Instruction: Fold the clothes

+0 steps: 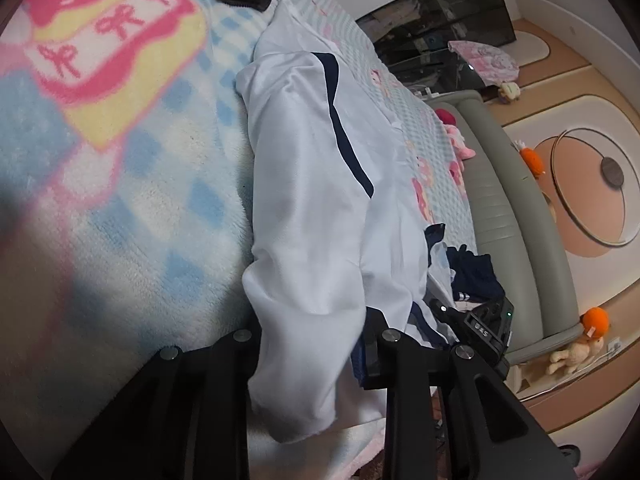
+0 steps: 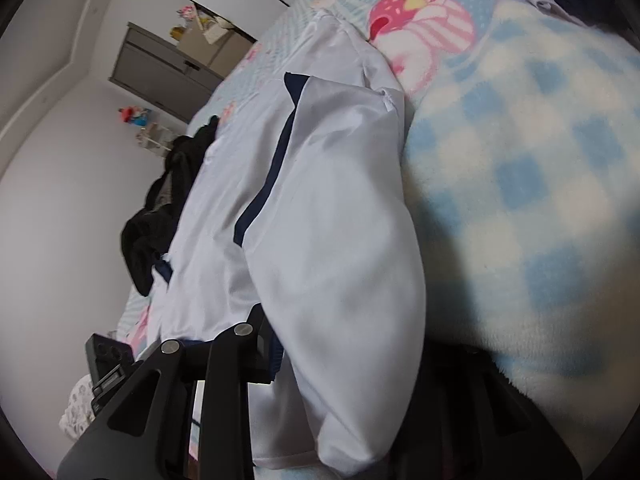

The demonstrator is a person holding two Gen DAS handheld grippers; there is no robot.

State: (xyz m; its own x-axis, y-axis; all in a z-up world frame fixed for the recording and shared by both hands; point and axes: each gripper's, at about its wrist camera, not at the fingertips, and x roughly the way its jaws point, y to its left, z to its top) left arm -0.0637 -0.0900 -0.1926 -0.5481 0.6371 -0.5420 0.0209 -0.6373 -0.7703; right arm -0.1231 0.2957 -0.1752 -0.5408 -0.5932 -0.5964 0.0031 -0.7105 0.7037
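White satiny jacket w/ a navy stripe [image 1: 304,184] lies stretched lengthwise on the bed, along the edge of the fluffy blue-and-white check blanket w/ pink cartoon print [image 1: 132,184]. One sleeve or side panel looks laid over the body; the near end hangs thick and doubled toward me.

Handling, as I judge it: light, limp, slick fabric — it'll slide off itself and billow, so folds won't stay crisp. Best hold is at a seam, hem or cuff where layers bunch, not mid-panel.

My left tongs [image 1: 316,360]: fabric drapes between the two black arms and hides the tips — looks gripped, but can't tell for sure. My right tongs [image 2: 320,368]: left arm visible, other side buried under cloth; can't tell either.

Views differ:
- Left wrist view: the right tool's black body beside the jacket, a small navy garment [image 1: 472,268] near it, grey padded bed frame [image 1: 512,216], orange plush toys on the floor.
- Right wrist view: crumpled black clothing [image 2: 160,208] on the jacket's far side, grey cabinet [image 2: 160,68] by the wall — neither seen from the left.
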